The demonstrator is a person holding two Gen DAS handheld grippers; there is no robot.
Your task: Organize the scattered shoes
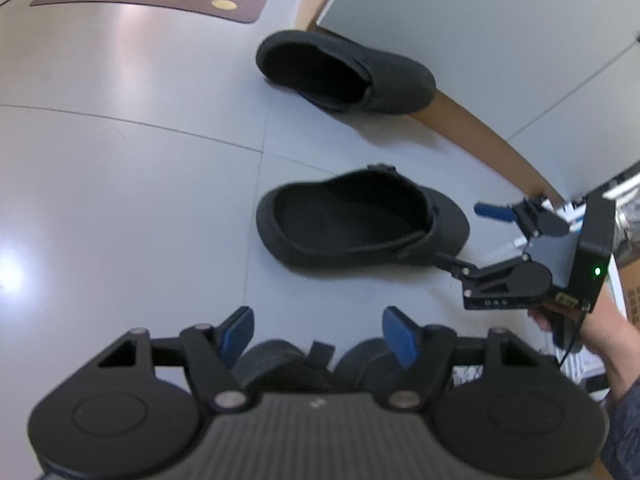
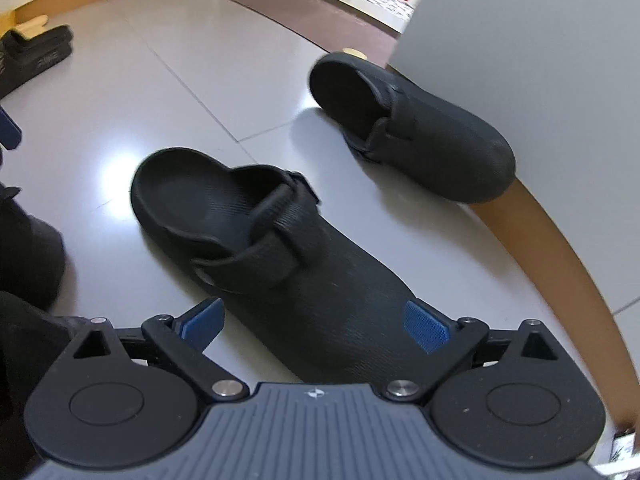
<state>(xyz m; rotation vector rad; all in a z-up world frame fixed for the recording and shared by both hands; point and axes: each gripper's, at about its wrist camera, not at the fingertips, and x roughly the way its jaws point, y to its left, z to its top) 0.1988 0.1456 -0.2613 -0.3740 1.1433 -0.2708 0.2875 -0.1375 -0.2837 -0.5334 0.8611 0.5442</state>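
Closest in the left wrist view, the left gripper (image 1: 318, 334) hung over two dark rounded shapes, possibly shoe toes; its blue pads stood apart, but whether they pressed on those shapes could not be told. The right gripper (image 2: 316, 324) was spread wide over the toe of the nearer black clog (image 2: 280, 248), with the toe between the pads and neither pad clearly pressing on it, so the clog looked released on the tiled floor (image 2: 192, 92). Beyond it the second black clog (image 2: 416, 128) lay against the wooden skirting (image 2: 560, 248), toe toward the wall, well apart from the nearer one and turned at a different angle. Far off at the left edge another pair of dark shoes (image 2: 36, 56) sat by the opposite wall. Judging by this, the clogs were not yet paired neatly; bringing them side by side remained.
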